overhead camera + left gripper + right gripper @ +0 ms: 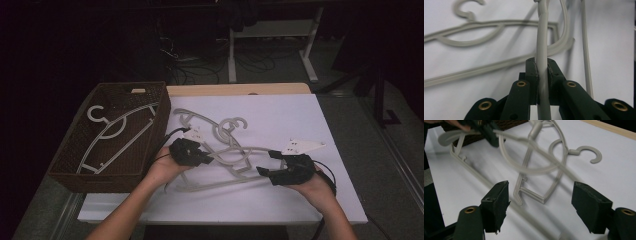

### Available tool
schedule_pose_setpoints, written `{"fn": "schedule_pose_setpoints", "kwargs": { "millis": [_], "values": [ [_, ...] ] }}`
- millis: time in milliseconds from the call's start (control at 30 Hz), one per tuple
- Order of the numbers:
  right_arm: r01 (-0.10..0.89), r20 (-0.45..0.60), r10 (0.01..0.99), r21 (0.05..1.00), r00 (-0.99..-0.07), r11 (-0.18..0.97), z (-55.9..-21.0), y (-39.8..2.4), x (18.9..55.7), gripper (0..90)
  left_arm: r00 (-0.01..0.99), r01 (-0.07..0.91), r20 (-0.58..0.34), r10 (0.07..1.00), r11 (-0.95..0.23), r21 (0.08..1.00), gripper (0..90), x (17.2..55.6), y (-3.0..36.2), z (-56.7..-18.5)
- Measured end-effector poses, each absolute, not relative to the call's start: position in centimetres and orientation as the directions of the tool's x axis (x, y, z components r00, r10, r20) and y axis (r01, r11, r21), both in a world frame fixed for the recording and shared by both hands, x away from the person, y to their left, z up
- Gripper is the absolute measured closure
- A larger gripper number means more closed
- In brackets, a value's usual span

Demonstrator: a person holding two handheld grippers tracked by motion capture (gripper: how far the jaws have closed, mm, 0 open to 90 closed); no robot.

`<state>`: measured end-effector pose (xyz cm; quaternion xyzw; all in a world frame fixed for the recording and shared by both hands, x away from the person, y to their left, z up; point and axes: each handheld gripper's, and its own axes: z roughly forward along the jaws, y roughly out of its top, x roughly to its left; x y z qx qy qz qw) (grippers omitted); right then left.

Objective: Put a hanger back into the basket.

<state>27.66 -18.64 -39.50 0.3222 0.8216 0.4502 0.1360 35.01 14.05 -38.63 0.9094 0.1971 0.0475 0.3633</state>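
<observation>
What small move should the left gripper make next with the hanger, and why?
Probably lift it toward the basket. The left gripper is shut on one hanger, the right gripper stands open, and another hanger already lies in the basket.

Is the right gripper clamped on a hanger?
No: in the right gripper view the right gripper stands wide open, pads apart, and a blurred hanger bar passes between them untouched.

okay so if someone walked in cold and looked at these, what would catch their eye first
Probably the tangle of grey hangers mid-table on the white sheet. The left gripper is clamped on one hanger's bar; the right gripper stands open beside the pile. At the table's left, a brown basket holds another hanger.
</observation>
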Motion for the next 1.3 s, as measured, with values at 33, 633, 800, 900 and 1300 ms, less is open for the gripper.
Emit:
{"fn": "schedule_pose_setpoints", "kwargs": {
  "millis": [33,633,800,900,1300],
  "values": [
    [0.408,0.069,0.651,0.827,-0.756,0.387,-39.6,-18.7,27.7,28.4,0.909,0.335,-0.055,0.413,-0.645,0.687,82.6,35.2,14.2,-38.0],
    [0.488,0.127,0.691,0.797,-0.711,0.355,-42.7,-19.6,28.6,2.4,0.802,0.373,-0.007,0.597,-0.491,0.787,82.5,38.3,21.2,-27.2],
    [0.503,0.11,0.695,0.769,-0.711,0.394,-43.9,-19.2,28.8,0.0,0.778,0.388,-0.017,0.628,-0.459,0.799,82.5,38.7,25.0,-25.9],
    [0.508,0.11,0.695,0.763,-0.711,0.399,-44.3,-19.0,28.8,0.0,0.752,0.402,-0.02,0.658,-0.436,0.805,82.5,38.7,27.5,-25.5],
    [0.513,0.098,0.711,0.76,-0.697,0.398,-44.6,-19.1,29.0,0.0,0.618,0.464,0.004,0.786,-0.369,0.805,82.4,37.9,37.5,-25.9]
  ]
}}
